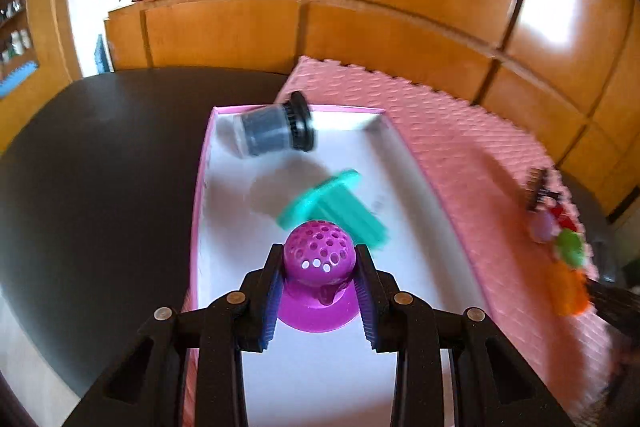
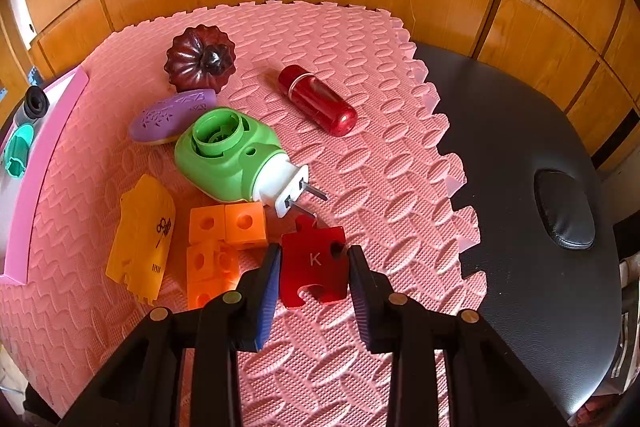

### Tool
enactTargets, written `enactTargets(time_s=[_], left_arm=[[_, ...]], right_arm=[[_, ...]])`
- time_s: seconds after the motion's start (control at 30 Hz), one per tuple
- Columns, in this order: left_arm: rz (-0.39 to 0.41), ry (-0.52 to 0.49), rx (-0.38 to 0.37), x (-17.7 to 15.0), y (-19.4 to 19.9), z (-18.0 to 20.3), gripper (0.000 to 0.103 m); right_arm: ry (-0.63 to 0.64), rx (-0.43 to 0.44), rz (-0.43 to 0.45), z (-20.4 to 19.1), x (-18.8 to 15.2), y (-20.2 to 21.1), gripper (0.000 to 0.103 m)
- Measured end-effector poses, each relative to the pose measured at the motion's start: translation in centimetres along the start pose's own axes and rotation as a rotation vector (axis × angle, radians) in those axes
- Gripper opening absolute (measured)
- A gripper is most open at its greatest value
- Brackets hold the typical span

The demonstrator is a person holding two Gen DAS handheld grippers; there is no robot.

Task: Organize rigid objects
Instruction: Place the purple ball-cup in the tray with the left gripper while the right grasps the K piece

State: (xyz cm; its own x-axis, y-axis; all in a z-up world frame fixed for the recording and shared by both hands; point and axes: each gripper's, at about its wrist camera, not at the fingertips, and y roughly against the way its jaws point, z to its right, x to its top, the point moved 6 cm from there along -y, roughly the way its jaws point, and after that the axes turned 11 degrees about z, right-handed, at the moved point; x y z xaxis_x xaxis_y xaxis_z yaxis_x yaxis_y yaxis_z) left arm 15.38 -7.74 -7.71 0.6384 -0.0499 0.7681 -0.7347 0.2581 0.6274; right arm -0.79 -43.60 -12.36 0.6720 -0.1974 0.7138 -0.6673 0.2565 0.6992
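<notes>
Your left gripper [image 1: 319, 267] clamps the magenta perforated strainer [image 1: 318, 277], pads tight on both sides of its dome, over the near end of the pink-rimmed white tray [image 1: 204, 163]. Ahead of the tips in the tray: a teal cutter [image 1: 332, 205], then a black-capped grey jar [image 1: 276, 129] on its side at the far wall. Your right gripper [image 2: 314, 259] grips the red K puzzle piece [image 2: 314, 265] by its side edges over the pink foam mat [image 2: 360, 163]. Left of those fingers sit orange cubes [image 2: 224, 247] and a yellow-orange piece [image 2: 140, 239]. Just ahead is a green plug-in device [image 2: 228, 155], its prongs near the puzzle piece; beyond, a purple oval [image 2: 172, 121], a dark red fluted mould [image 2: 200, 61], a red cylinder [image 2: 318, 101].
</notes>
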Motion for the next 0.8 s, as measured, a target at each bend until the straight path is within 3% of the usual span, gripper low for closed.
enactTargets(time_s=[0.1, 0.2, 0.27, 0.33, 0.53, 0.8], left_arm=[[-0.008, -0.049, 0.055, 0.6, -1.9, -0.4, 0.034], [-0.017, -0.022, 0.091, 1.1, -3.0, -1.6, 0.035], [0.002, -0.008, 0.108, 1.4, -2.5, -2.1, 0.044], [0.032, 0.007, 0.103, 1.4, -1.4, -2.2, 0.051], [0.1, -0.001, 0.101, 0.6, 2.3, -1.4, 0.055], [0.087, -0.006, 0.052, -1.7, 5.3, 2.1, 0.055]], right_arm=[[-0.001, 0.001, 0.0, 0.0, 0.0, 0.0, 0.032], [-0.001, 0.002, 0.0, 0.0, 0.0, 0.0, 0.032], [0.0, 0.001, 0.0, 0.0, 0.0, 0.0, 0.032], [0.0, 0.002, 0.0, 0.0, 0.0, 0.0, 0.032], [0.023, -0.01, 0.004, -0.1, 0.0, 0.0, 0.032], [0.027, -0.014, 0.005, -0.1, 0.0, 0.1, 0.032]])
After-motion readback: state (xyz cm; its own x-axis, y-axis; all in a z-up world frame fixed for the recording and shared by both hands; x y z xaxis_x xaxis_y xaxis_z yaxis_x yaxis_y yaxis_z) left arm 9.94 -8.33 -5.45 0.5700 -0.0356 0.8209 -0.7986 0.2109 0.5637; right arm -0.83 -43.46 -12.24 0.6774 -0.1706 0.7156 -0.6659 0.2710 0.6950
